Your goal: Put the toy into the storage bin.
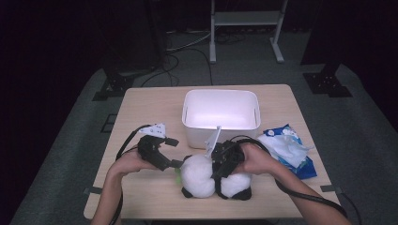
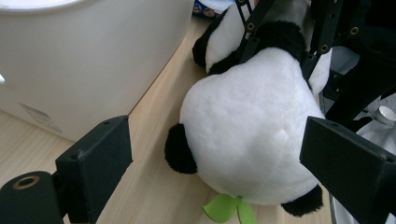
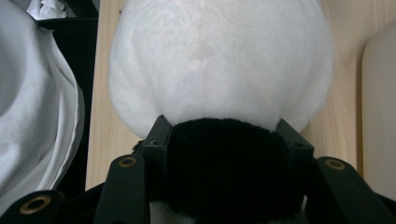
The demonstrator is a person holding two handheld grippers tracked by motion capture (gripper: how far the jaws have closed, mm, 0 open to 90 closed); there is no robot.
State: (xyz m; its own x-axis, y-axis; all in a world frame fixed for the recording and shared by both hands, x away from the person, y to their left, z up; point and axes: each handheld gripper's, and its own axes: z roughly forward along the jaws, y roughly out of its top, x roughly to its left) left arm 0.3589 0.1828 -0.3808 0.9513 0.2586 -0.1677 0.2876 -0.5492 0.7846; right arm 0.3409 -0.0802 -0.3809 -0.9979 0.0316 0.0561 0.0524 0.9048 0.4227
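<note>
Half panda plush (image 3: 219, 70) hidden behind right hand-held gripper (image 3: 223, 140).

My right gripper (image 1: 219, 174) sinks into the plush panda (image 1: 213, 176), so in the high view I can't see its fingertips, buried between the head and the body. In the right gripper view the black neck band bulges between my jaws and drops off the bottom edge. In the left gripper view, the panda's face is turned away, and the white bin (image 2: 84, 60) is cut off at the top and left edges. The print on the blue packet (image 1: 288, 150) is too small to read.
</note>
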